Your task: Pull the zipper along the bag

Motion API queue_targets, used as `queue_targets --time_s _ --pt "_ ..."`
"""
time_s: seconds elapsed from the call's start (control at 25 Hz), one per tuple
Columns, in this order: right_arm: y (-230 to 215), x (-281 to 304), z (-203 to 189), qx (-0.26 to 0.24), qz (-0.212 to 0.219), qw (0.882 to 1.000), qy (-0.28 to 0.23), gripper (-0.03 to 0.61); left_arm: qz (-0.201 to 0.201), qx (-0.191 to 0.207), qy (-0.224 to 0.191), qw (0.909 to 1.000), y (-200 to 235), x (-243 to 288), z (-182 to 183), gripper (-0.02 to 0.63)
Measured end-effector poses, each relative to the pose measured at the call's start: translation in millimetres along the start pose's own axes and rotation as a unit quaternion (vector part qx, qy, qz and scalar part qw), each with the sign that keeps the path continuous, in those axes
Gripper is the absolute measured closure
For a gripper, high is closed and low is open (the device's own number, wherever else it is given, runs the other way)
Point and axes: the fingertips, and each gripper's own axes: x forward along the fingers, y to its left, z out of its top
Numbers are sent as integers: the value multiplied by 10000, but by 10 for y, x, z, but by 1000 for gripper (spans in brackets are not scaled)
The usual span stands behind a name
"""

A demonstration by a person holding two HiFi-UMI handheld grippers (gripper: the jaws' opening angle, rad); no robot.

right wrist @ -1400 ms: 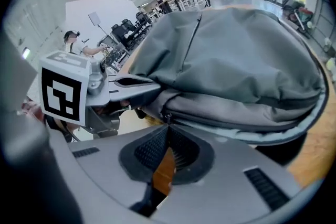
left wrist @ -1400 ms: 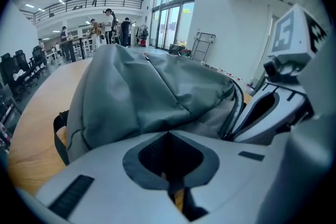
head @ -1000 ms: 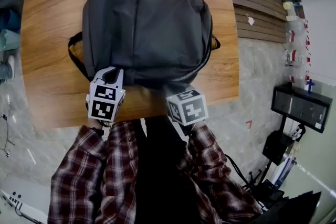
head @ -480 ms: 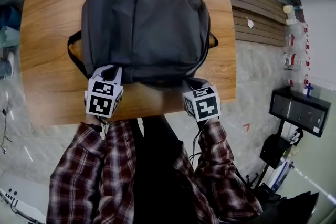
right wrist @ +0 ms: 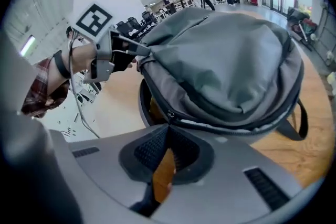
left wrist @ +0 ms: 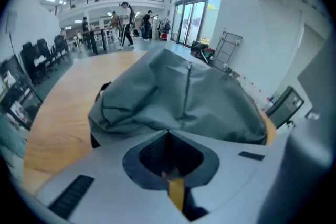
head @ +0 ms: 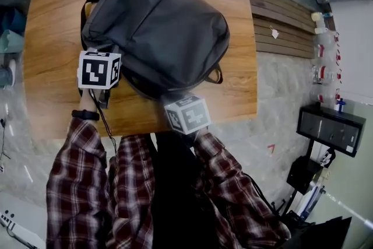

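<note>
Right gripper (right wrist: pixel 168 127) clamped on the zipper pull (right wrist: pixel 169 114), lower centre of its view. Left gripper (left wrist: pixel 168 134) pinches the grey backpack (head: pixel 157 26) rim, mid-left in head view. Best to pull along the curved track, with the left holding the fabric taut.

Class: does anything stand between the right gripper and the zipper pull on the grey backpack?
Nothing visible does: the right gripper is shut on the small metal zipper pull at the edge of the grey fabric backpack.
</note>
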Motion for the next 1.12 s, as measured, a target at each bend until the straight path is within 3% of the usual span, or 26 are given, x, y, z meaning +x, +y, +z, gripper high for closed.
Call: queue_targets --time_s 0.16,0.28,0.44,0.6,0.88,1.12 --pt "185 206 212 75 106 9998 -145 566 -1090 -619 344 9915 -657 -172 -143 603" --pt "289 294 390 224 131 9993 -254 566 -1107 -862 763 9872 -782 -53 -478 603" --pt "347 291 457 171 82 9997 -131 566 -1206 -1387 768 9800 -701 84 -672 604" --pt "280 196 402 -28 -110 9999 38 568 -1094 -979 1079 9833 -763 190 -688 604" --pt "-61 -148 147 -524 -472 9973 200 568 -1191 -786 1102 9836 -800 196 -732 604" --pt "-607 -398 86 -940 -755 9921 335 560 -1337 -726 1092 9823 -865 201 -749 604"
